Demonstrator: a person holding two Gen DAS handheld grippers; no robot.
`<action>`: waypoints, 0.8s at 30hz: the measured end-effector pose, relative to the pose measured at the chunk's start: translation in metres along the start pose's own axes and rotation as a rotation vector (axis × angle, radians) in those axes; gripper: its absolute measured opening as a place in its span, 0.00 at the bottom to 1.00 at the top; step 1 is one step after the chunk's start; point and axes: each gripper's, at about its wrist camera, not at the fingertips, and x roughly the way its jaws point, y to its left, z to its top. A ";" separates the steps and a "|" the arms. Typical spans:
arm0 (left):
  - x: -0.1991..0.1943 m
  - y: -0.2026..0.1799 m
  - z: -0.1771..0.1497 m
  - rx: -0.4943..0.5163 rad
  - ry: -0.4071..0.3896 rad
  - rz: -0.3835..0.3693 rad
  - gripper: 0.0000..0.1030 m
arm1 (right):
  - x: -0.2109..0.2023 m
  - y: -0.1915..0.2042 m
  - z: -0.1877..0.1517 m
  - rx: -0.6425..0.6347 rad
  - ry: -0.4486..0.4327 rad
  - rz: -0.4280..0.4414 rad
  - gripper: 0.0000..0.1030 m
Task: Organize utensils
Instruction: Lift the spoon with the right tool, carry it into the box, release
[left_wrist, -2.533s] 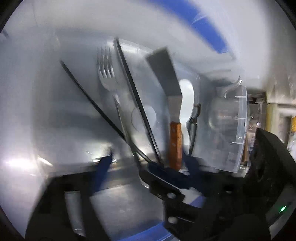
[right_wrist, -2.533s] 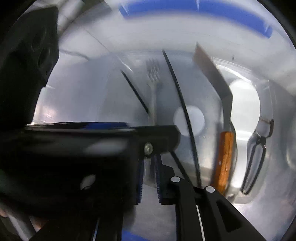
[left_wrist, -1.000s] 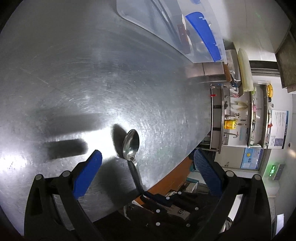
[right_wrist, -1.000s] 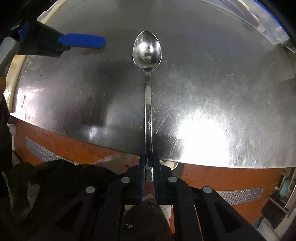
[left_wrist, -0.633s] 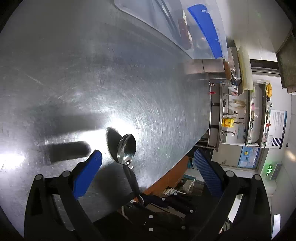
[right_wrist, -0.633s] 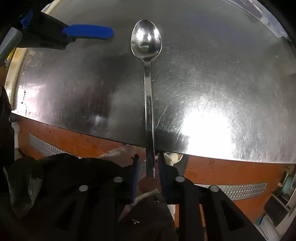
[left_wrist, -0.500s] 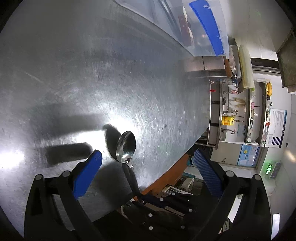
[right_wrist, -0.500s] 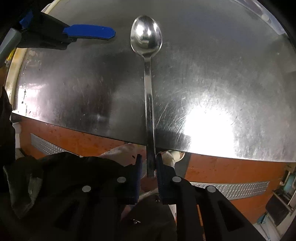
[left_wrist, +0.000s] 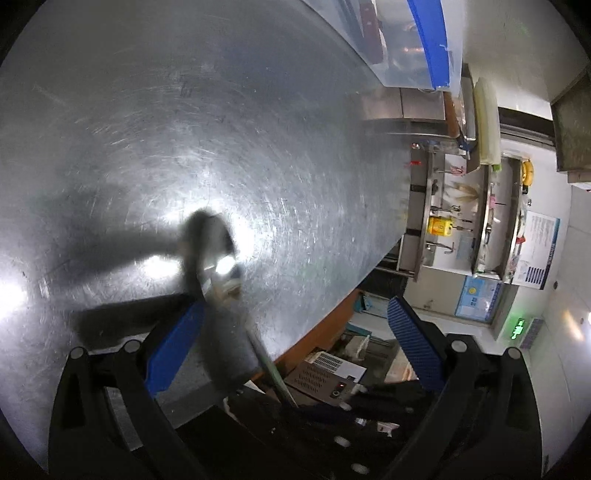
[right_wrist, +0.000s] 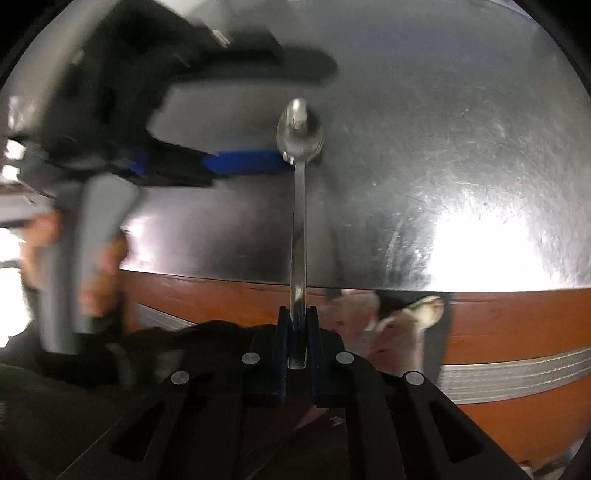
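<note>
Spoon (right_wrist: 300, 133) lying over the steel table (right_wrist: 461, 129), its handle overhanging the near edge; plastic bin (left_wrist: 402, 48) sitting at the far corner (contents indistinct).

Glossy metal spoon (right_wrist: 300, 133) over a scratched, brushed steel table (left_wrist: 184, 129); clear plastic bin (left_wrist: 402, 51).

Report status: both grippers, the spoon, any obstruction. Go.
Right gripper just re-closed, shut on the long steel spoon's handle end. Left gripper open, one blue finger beside the spoon bowl. Scratched steel tabletop bare ahead; clear blue-rimmed bin far off.
</note>
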 end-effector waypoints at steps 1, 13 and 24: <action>0.001 -0.001 -0.001 0.008 -0.001 0.009 0.92 | -0.005 0.001 0.000 0.004 -0.003 0.024 0.10; 0.004 0.012 -0.007 0.039 -0.013 0.062 0.15 | -0.020 0.001 0.003 0.026 -0.034 0.011 0.11; -0.071 -0.083 0.029 0.237 -0.195 -0.131 0.13 | -0.125 0.045 0.033 -0.162 -0.290 -0.109 0.11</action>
